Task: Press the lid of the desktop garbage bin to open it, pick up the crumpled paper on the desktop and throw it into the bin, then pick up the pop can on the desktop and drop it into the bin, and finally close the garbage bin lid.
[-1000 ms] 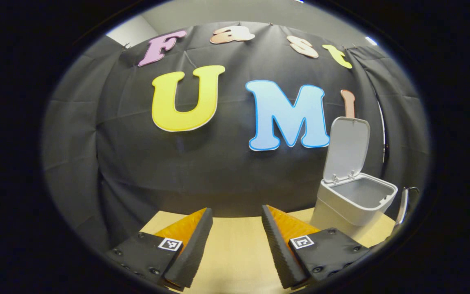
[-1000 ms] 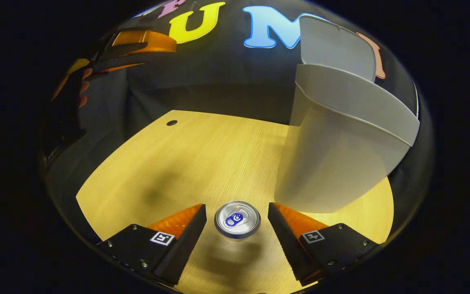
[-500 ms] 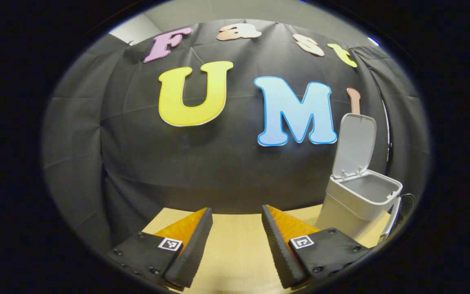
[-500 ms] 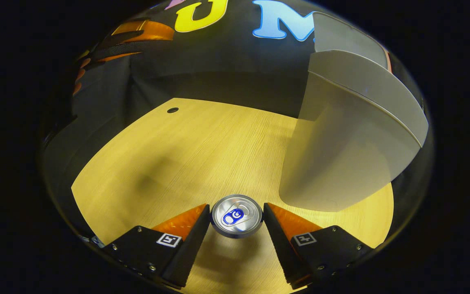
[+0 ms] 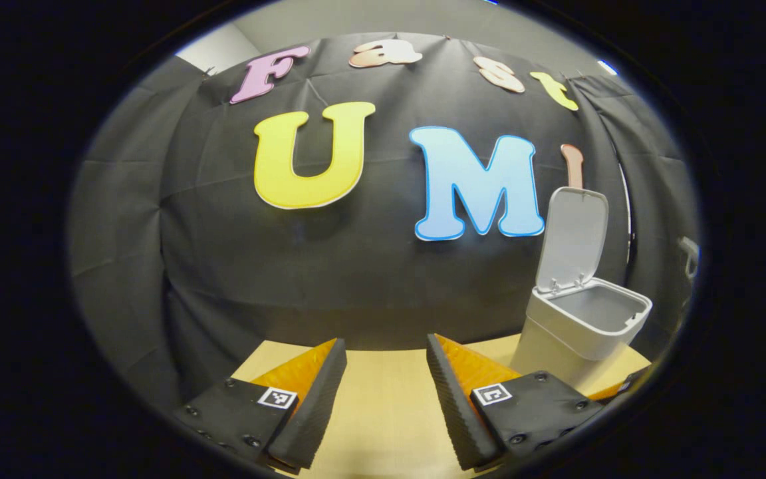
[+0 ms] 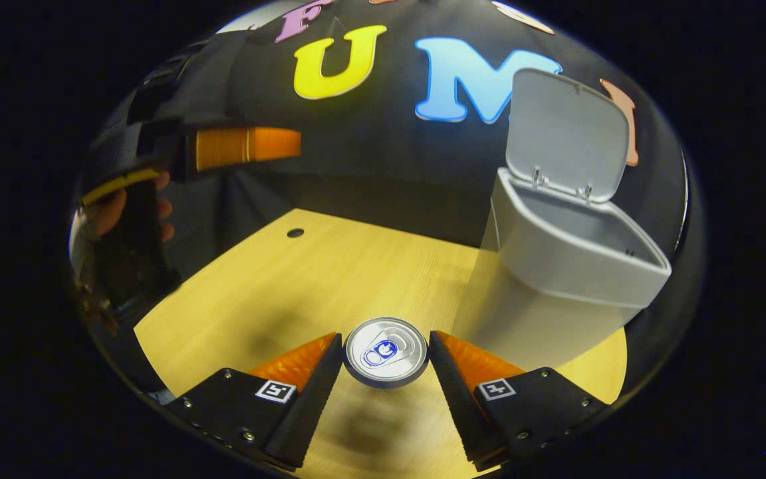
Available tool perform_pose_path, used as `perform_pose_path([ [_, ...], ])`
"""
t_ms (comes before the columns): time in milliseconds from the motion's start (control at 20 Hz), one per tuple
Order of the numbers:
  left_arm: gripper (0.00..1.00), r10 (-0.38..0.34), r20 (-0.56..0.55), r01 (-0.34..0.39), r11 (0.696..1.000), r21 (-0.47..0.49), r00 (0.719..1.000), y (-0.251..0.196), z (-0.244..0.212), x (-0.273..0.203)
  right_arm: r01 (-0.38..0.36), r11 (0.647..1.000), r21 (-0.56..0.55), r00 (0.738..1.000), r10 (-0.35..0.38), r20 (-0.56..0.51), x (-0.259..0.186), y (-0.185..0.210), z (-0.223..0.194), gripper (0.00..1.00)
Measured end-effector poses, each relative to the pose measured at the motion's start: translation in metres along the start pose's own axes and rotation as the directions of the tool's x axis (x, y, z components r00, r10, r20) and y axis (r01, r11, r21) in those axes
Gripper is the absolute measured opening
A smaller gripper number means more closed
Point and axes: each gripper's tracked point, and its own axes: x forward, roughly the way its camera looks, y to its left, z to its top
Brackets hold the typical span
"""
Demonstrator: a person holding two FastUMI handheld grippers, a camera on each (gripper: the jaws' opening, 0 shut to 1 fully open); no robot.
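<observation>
In the right gripper view the bin [image 6: 559, 266] stands at the right of the frame on the table [image 6: 303, 279], its lid [image 6: 566, 136] raised upright at the back and the inside of the bin exposed. What lies inside cannot be told. A small dark hole [image 6: 295, 233] marks the table surface at centre left. At the upper left of this view the left tongs [image 6: 247, 145] hang above the table, held by a hand [image 6: 114, 209] at the left edge.

The can [image 6: 386, 351] sits at the bottom centre of the right gripper view, seen from above with its top and tab facing the camera. It is just left of the bin's base. The right tongs [image 6: 386, 362] are clamped on the can: both fingers press against its sides, one on each side.

In the left gripper view the bin [image 5: 582, 326] stands at the lower right on the table [image 5: 383, 406], lid [image 5: 572, 229] upright against the wall. The left tongs [image 5: 386, 392] are at the bottom of the frame with fingers apart and nothing between them, touching no object. A small part of the other tongs [image 5: 626, 386] shows at the lower right edge, beside the bin's base.
</observation>
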Motion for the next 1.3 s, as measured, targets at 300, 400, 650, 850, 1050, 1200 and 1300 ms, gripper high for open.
perform_pose_path([
  [300, 0.83, 0.001, 0.001, -0.001, 1.000, -0.022, 1.000, 0.003, 0.007, -0.006, 0.010, 1.000, 0.018, 0.975, -0.013, 0.224, -0.050, -0.017, 0.096, 0.84],
  [400, 0.83, -0.001, 0.004, 0.001, 1.000, -0.016, 1.000, 0.003, 0.010, -0.008, 0.029, 0.999, 0.030, 0.957, -0.037, 0.286, -0.068, -0.032, 0.117, 0.84],
  [650, 0.81, -0.015, 0.014, 0.015, 1.000, -0.002, 1.000, -0.004, 0.019, -0.009, 0.112, 0.992, 0.061, 0.902, -0.127, 0.414, -0.099, -0.073, 0.168, 0.83],
  [850, 0.81, -0.025, 0.021, 0.025, 1.000, -0.009, 0.999, -0.012, 0.024, -0.012, 0.212, 0.973, 0.091, 0.864, -0.230, 0.447, -0.106, -0.121, 0.183, 0.84],
  [1050, 0.81, -0.028, 0.027, 0.028, 1.000, -0.002, 0.999, -0.016, 0.029, -0.015, 0.294, 0.949, 0.111, 0.866, -0.314, 0.389, -0.085, -0.169, 0.162, 0.80],
  [1200, 0.83, -0.030, 0.028, 0.030, 1.000, 0.000, 0.999, -0.017, 0.030, -0.017, 0.312, 0.941, 0.131, 0.882, -0.338, 0.327, -0.062, -0.191, 0.139, 0.84],
  [1300, 0.83, -0.032, 0.025, 0.033, 0.999, -0.007, 0.999, -0.018, 0.030, -0.018, 0.315, 0.939, 0.140, 0.895, -0.343, 0.286, -0.049, -0.200, 0.125, 0.84],
])
